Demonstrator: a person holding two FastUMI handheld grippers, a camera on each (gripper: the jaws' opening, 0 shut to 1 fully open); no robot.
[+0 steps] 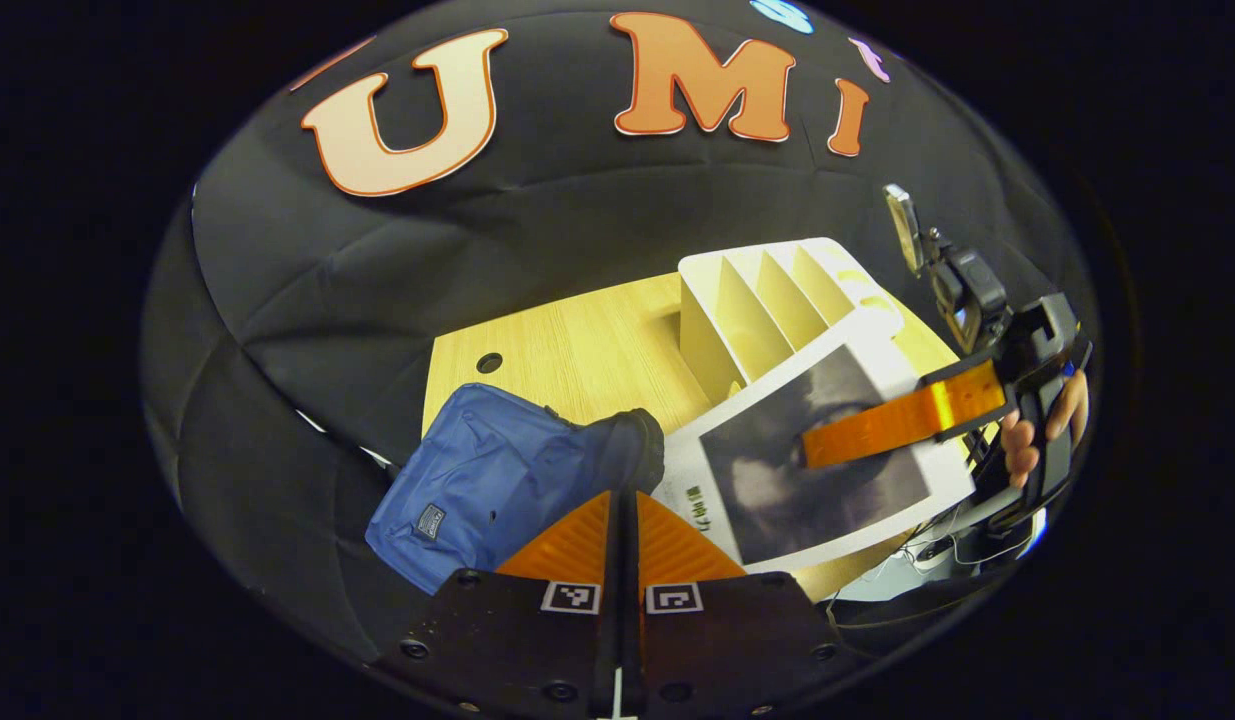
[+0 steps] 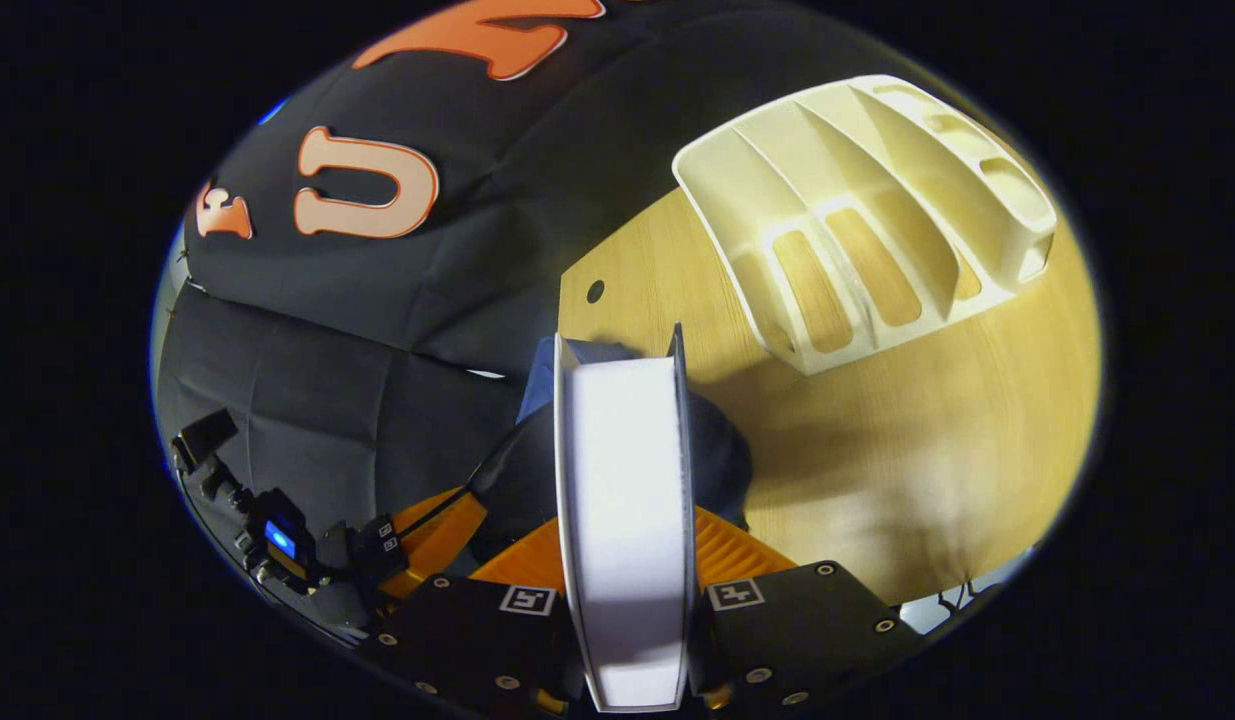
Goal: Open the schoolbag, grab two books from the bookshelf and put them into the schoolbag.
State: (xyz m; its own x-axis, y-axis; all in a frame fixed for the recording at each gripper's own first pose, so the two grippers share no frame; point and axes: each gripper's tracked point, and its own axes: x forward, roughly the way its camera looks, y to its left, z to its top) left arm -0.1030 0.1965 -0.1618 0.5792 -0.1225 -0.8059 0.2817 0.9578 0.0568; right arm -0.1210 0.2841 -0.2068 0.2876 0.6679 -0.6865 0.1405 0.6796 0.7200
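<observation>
The blue schoolbag (image 1: 487,480) lies on the near left of the wooden table (image 1: 577,350), its dark opening rim (image 1: 632,440) lifted toward me. My left gripper (image 1: 622,495) is shut, its tips pinching that rim. The right gripper (image 1: 812,450), held by a hand (image 1: 1027,440), is shut on a white book with a dark cover picture (image 1: 777,500). The book's corner is right beside the bag's opening. In the right gripper view the book (image 2: 627,480) stands edge-on between the right gripper's (image 2: 627,520) fingers, above the bag (image 2: 722,450). The left gripper (image 2: 437,530) sits at lower left.
A cream slotted bookshelf (image 1: 757,300) stands on the table's far right, its slots bare; in the right gripper view the bookshelf (image 2: 867,210) lies ahead to the right. Bare wood (image 2: 927,450) stretches between shelf and bag. A round hole (image 1: 489,362) marks the table's back left.
</observation>
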